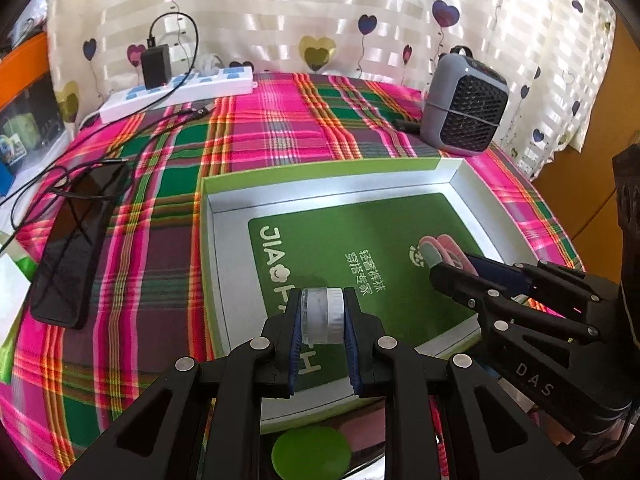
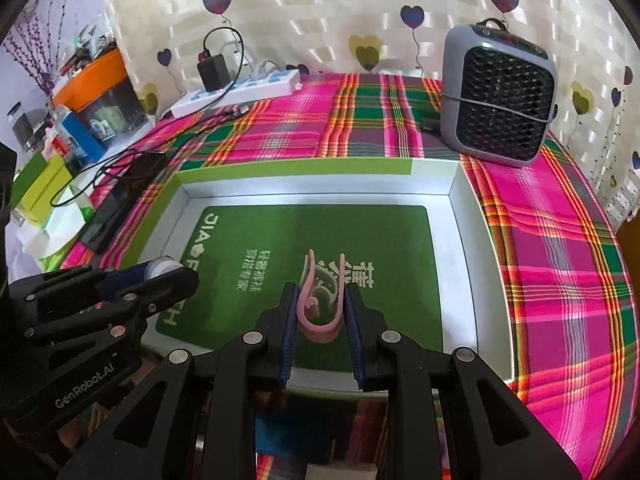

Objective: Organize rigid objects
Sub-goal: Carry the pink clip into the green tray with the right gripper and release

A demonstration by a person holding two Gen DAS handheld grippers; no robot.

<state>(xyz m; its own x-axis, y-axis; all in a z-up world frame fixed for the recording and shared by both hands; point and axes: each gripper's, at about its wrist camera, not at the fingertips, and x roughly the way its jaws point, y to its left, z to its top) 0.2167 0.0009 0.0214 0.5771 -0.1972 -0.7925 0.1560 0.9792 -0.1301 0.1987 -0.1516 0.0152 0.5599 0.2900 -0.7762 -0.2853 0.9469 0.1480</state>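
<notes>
Both grippers loaded and poised over the open green box, each load with the box floor straight below it.

The left gripper is clamped on a small roll of clear tape, the roll's round faces against the blue pads and its axis running across from finger to finger; below and ahead of its tips lies the green printed floor of the box, near the left wall. The right gripper grips a pink plastic clip by its sides, the clip's long axis pointing forward along the fingers, its two prongs reaching past the tips over the middle of the floor. The grippers sit side by side, close but apart, so neither blocks the other's drop. I judge the next move is a short lowering and release into the box, left load towards the left side, right load centre.
</notes>
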